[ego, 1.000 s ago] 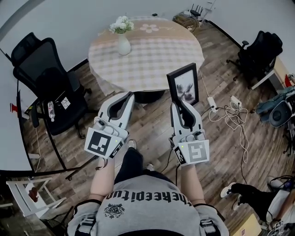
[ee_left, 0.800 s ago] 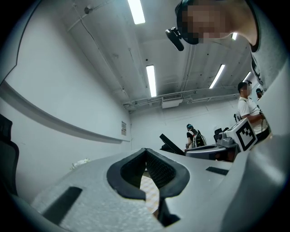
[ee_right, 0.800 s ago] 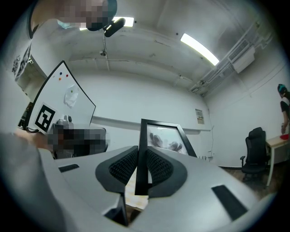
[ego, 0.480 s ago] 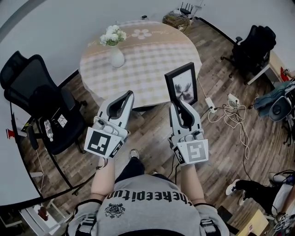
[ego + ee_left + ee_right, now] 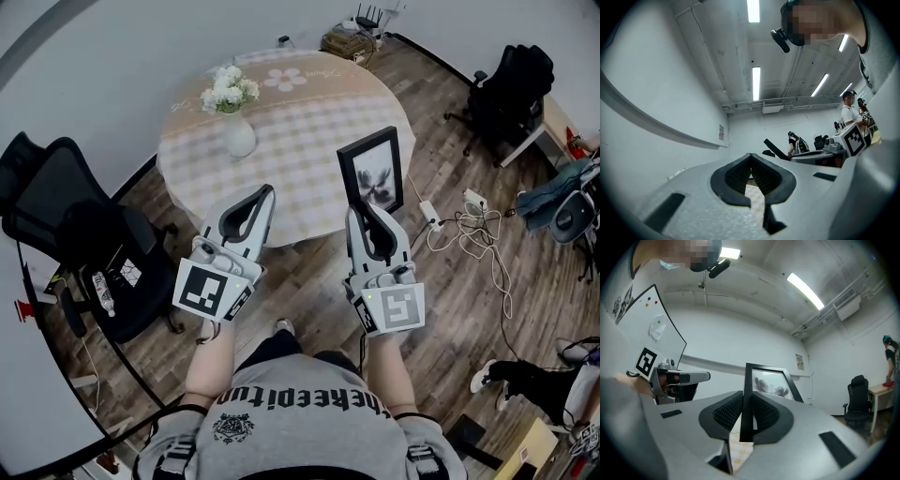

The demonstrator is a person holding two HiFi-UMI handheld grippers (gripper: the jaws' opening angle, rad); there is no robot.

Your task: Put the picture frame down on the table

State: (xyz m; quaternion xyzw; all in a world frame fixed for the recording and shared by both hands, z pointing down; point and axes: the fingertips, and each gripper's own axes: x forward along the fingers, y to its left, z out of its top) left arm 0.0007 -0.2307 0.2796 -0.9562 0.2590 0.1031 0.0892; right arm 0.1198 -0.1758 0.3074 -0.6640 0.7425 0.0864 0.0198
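Pinching picture frame (image 5: 749, 376), right hand-held gripper (image 5: 747, 401); head view adds table (image 5: 300, 117).

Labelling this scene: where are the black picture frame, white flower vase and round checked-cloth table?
Black picture frame (image 5: 374, 176), head view, middle of its picture.
White flower vase (image 5: 239, 141), head view, its belly.
Round checked-cloth table (image 5: 319, 111), head view, bare cloth.

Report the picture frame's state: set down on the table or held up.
Held up and upright, not set down: the right gripper has its jaws shut on the lower edge of the picture frame, clear of the table.
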